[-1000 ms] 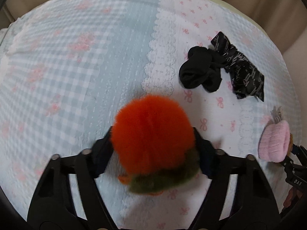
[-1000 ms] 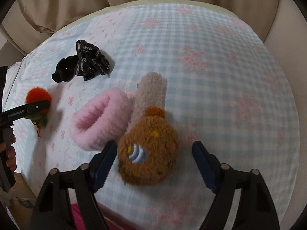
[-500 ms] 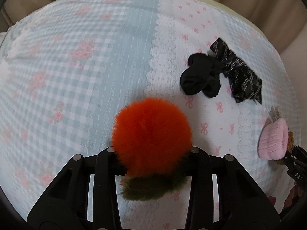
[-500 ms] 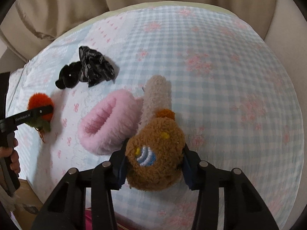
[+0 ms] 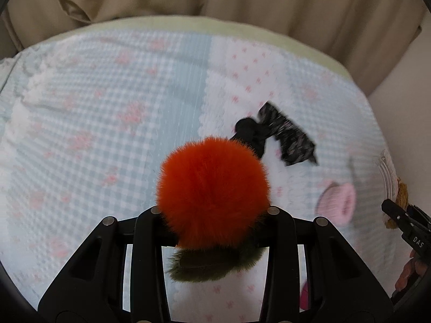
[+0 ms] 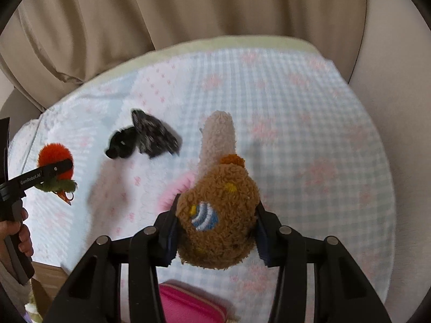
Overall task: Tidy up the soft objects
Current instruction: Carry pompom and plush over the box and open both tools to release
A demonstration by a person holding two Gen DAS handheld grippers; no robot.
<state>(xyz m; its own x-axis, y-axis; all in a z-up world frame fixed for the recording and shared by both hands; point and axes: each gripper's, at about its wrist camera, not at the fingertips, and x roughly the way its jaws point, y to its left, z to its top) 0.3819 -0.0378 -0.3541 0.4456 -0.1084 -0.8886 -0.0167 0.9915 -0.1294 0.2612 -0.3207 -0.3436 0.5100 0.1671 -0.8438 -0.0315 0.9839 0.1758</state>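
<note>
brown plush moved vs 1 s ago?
Yes. The brown plush, clamped in the right gripper, has lifted off the quilt: the pink scrunchie that lay beside it now sits partly hidden beneath it.

We see an orange pompom (image 5: pixel 212 188) with an olive-green fringe (image 5: pixel 212 265). The plush (image 6: pixel 218 215) is brown with a beige neck and a blue-and-white striped patch. The cuff (image 5: pixel 338 202) is pink, the scrunchies (image 6: pixel 142 137) black, the pouch (image 6: pixel 191 305) magenta. The quilt (image 6: pixel 309 134) is pale blue gingham with pink flowers; the curtain (image 6: pixel 188 8) is beige.
</note>
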